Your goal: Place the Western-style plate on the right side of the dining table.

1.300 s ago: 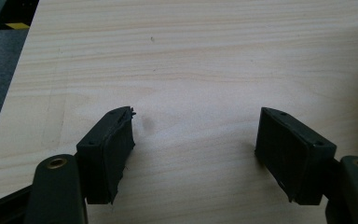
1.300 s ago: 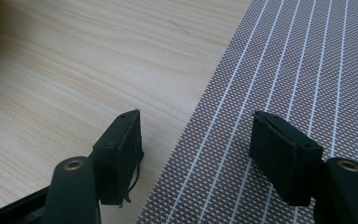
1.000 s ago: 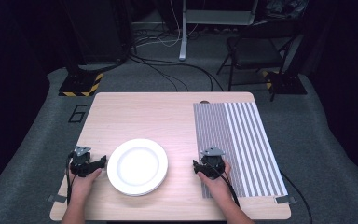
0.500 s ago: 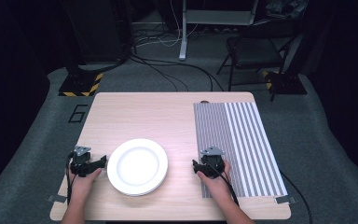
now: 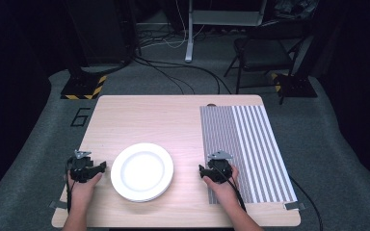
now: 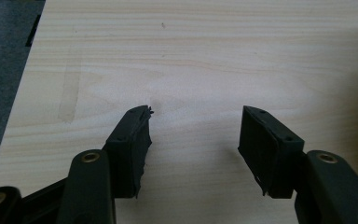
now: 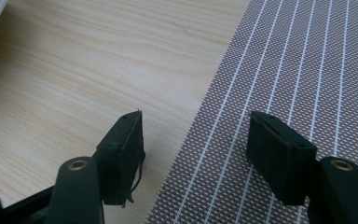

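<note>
High view: a white plate (image 5: pixel 142 171) lies in the lower centre of the frame on a pale wooden table (image 5: pixel 149 120), between the two grippers. The left gripper (image 5: pixel 101 167), lower left, sits just beside the plate's rim; its jaws have just been closing, yet stand apart with nothing between them. The right gripper (image 5: pixel 203 172), lower centre-right, rests at the edge of a striped placemat (image 5: pixel 250 144); its jaws, also just narrowed, are released and hold nothing. A "6" (image 5: pixel 80 117) is marked on the floor at left.

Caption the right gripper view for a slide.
Open right gripper straddling the edge of the striped placemat on the wooden table.
</note>
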`<action>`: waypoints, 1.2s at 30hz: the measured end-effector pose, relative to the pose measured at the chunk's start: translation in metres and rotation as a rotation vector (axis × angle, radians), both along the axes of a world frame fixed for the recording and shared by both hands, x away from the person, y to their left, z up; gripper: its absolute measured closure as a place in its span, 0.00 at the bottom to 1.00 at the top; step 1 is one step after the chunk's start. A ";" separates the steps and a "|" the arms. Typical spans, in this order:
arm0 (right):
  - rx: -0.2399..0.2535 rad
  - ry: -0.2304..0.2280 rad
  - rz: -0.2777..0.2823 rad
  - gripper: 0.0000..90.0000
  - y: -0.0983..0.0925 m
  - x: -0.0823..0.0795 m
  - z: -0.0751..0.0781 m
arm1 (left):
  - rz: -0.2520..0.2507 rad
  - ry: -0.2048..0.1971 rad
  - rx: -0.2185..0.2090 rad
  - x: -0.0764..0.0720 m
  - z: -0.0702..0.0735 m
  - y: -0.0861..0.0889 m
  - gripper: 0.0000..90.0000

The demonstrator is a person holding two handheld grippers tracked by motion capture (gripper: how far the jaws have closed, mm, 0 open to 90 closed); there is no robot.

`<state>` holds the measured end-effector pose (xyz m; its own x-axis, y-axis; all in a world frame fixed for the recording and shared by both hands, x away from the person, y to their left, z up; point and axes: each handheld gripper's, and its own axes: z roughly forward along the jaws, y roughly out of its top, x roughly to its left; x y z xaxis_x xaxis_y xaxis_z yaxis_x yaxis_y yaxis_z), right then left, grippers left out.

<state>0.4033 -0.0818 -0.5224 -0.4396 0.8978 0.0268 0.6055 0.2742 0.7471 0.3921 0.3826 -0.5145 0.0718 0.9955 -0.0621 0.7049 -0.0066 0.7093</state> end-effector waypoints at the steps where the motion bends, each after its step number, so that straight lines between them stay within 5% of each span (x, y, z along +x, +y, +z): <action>1: 0.001 0.004 -0.001 0.40 0.001 0.000 0.001 | 0.006 0.003 -0.016 -0.002 0.003 0.000 0.48; 10: -0.021 -0.035 0.035 0.43 0.010 -0.003 0.012 | 0.021 0.013 -0.133 -0.015 0.019 -0.001 0.59; 16: 0.028 -0.059 0.069 0.43 0.018 -0.003 0.025 | -0.005 -0.025 -0.199 -0.030 0.037 -0.002 0.66; 24: 0.047 -0.056 0.089 0.44 0.029 0.000 0.030 | -0.050 -0.050 -0.218 -0.041 0.051 -0.010 0.73; 28: 0.066 -0.057 0.117 0.44 0.035 -0.001 0.035 | -0.076 -0.029 -0.269 -0.043 0.052 -0.017 0.77; 36: 0.073 -0.040 0.131 0.43 0.042 -0.001 0.035 | -0.116 -0.016 -0.306 -0.045 0.054 -0.026 0.81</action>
<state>0.4019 -0.0393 -0.4876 -0.5548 0.8290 0.0705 0.5378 0.2927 0.7906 0.3472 0.3561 -0.4608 0.1869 0.9160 -0.3549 0.7009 0.1289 0.7016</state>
